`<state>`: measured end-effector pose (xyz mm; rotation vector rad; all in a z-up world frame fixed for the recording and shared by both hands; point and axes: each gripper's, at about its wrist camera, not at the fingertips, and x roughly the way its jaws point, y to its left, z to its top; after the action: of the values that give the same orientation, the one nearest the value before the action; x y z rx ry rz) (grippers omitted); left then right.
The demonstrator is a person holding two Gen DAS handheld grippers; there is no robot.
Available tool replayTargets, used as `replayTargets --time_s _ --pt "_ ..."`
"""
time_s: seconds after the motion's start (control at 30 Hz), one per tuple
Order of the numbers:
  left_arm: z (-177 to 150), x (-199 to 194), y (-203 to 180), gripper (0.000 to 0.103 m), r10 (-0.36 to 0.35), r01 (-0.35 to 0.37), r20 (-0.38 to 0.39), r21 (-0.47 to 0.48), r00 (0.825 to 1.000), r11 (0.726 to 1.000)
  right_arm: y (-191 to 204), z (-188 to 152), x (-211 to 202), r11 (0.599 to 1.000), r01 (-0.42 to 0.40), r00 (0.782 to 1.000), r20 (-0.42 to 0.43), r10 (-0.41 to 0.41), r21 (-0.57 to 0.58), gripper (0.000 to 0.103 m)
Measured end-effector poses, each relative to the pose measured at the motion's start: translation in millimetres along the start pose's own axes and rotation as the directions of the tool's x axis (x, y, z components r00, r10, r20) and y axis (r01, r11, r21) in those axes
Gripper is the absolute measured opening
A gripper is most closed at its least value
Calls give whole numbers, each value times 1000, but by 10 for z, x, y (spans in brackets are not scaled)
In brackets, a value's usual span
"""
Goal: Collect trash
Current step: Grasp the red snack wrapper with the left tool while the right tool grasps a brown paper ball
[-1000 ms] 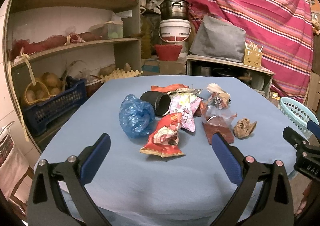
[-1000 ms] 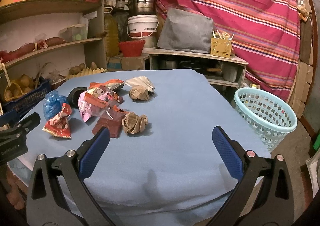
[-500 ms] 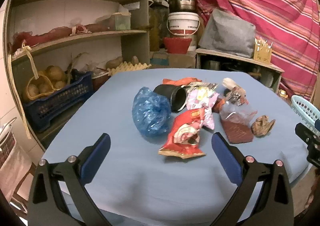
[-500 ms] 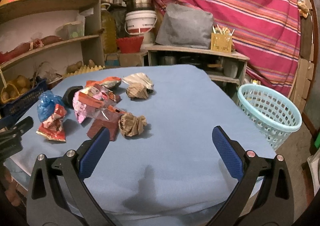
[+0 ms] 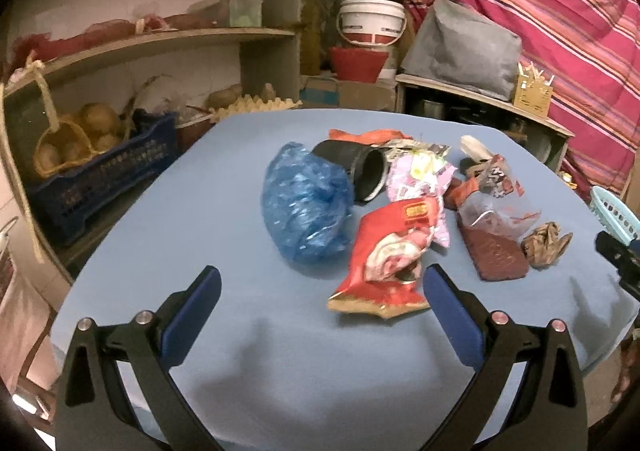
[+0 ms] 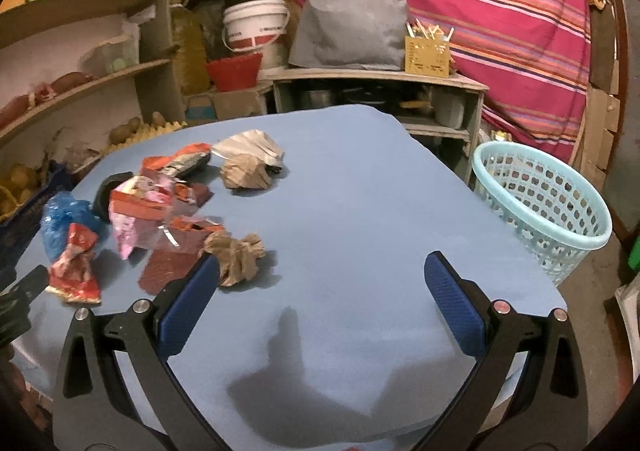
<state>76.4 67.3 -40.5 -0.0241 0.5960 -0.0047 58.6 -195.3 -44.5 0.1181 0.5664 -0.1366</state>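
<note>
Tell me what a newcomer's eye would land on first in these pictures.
The heap of trash on the blue table grabs the eye first: a blue plastic bag at its left end, a red snack wrapper just in front, and a crumpled brown paper ball nearest the right gripper. Next comes the pale blue basket standing off the table's right edge, under a big pink striped cloth. Both grippers, including the left gripper, are open and hold nothing.
</note>
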Motion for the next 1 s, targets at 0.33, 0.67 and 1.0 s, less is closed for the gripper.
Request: replayTargets --time_s 0.33,0.67,1.0 --pt "89 271 -144 99 -22 22 -30 15 999 1000 210 66 254 996 -61 997 -42 58 -66 99" --pt "68 358 -176 98 -6 7 -37 43 999 999 354 22 506 989 -64 993 -109 49 -135 98" --pt "24 374 -223 65 -25 28 -44 74 999 997 439 80 631 977 -161 980 -139 142 -139 76"
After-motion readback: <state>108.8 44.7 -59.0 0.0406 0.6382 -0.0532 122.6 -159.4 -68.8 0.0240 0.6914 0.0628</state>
